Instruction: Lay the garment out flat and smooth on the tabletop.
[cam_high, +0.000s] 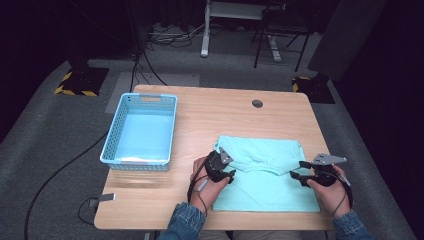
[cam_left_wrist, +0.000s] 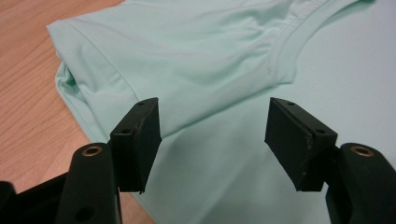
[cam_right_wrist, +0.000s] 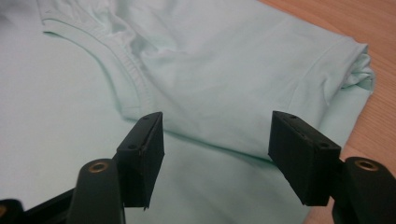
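T-shirt (cam_high: 267, 172) flat | left claw (cam_high: 226, 170) spread | right claw (cam_high: 299, 172) spread

Colours on your table

Your mint-green folded cotton T-shirt (cam_high: 265, 172) lies plain and unpatterned on the light-brown grained wooden table (cam_high: 215, 107); at ten o'clock from it sits the sky-blue perforated plastic basket (cam_high: 141, 131), and your denim sleeves (cam_high: 186, 220) are blue.

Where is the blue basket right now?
In the high view the blue basket sits on the left side of the wooden table, left of the mint green shirt and apart from it.
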